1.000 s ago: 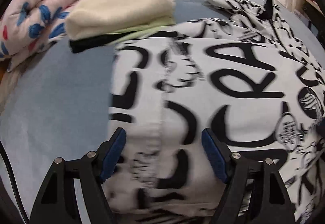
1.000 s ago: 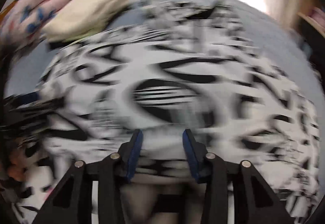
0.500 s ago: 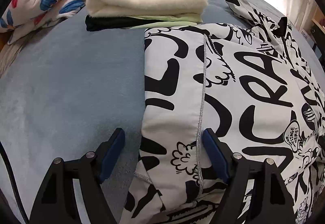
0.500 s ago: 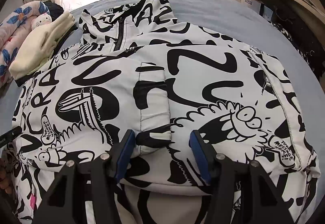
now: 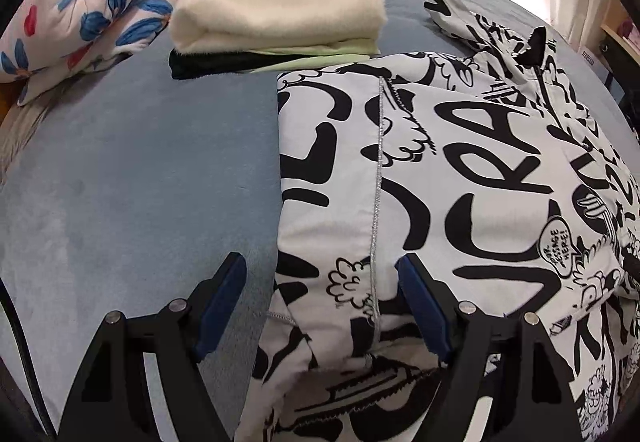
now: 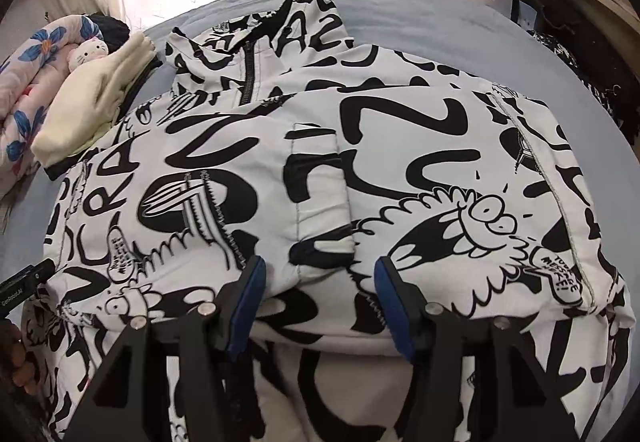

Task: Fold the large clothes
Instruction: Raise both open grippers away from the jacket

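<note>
At far left a floral quilt [image 5: 84,5] lies beside a folded cream fleece [image 5: 280,1] stacked on the blue bedspread [image 5: 132,177]. My left gripper [image 5: 320,298] hangs over the jacket's left edge, jaws spread wide, nothing pinched. The black-and-white graffiti-print jacket [image 6: 360,145] lies across the middle of the bed, sleeves folded in, collar far. My right gripper [image 6: 318,296] hangs over its near hem, jaws apart and clamping nothing, having just widened.

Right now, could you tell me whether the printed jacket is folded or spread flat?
Partly folded: the jacket has a sleeve laid across its body, side edges turned in.
</note>
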`<action>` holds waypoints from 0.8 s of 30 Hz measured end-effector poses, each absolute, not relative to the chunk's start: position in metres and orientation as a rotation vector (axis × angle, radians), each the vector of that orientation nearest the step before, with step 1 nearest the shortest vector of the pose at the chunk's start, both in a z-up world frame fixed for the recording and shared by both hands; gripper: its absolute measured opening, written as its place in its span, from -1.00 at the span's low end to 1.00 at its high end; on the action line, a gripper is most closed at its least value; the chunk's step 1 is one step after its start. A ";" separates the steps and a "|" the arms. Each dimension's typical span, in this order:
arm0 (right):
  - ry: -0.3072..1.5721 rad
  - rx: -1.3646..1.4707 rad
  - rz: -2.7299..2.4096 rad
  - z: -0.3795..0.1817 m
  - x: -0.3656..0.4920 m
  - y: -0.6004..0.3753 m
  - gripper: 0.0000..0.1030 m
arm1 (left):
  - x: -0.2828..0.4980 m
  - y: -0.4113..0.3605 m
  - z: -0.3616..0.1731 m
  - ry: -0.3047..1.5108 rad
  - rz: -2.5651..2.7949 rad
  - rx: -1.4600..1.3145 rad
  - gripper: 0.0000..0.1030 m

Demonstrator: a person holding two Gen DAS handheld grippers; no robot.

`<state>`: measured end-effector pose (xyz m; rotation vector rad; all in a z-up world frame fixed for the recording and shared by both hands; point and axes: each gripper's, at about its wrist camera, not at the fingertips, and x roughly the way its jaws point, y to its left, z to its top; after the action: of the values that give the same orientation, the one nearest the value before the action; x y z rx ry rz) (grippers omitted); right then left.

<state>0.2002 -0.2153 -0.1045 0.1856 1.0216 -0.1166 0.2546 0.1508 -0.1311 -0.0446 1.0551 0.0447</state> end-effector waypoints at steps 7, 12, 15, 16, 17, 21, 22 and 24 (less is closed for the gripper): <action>1.002 0.187 -0.095 -0.085 0.186 -0.206 0.08 | 0.232 0.143 -0.107 1.031 0.034 -0.036 0.51; 0.984 0.184 -0.077 -0.070 0.168 -0.201 0.08 | 0.211 0.138 -0.086 1.017 0.014 -0.034 0.51; 0.973 0.179 -0.070 -0.061 0.155 -0.198 0.08 | 0.196 0.134 -0.073 1.011 0.000 -0.024 0.51; 0.970 0.178 -0.069 -0.059 0.151 -0.198 0.08 | 0.193 0.133 -0.070 1.012 -0.003 -0.023 0.51; 0.968 0.179 -0.066 -0.057 0.148 -0.197 0.08 | 0.188 0.132 -0.067 1.015 -0.005 -0.023 0.51; 0.951 0.179 -0.060 -0.046 0.127 -0.198 0.08 | 0.172 0.131 -0.055 1.029 -0.018 -0.030 0.51; 0.947 0.178 -0.060 -0.043 0.123 -0.198 0.08 | 0.168 0.131 -0.051 1.027 -0.017 -0.030 0.51; 0.938 0.179 -0.060 -0.037 0.112 -0.199 0.08 | 0.159 0.131 -0.044 1.019 -0.026 -0.032 0.51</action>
<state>0.1122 -0.1985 -0.0369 0.1787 0.9378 -0.0602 0.1589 0.1307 -0.0438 -0.0318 1.0193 -0.0257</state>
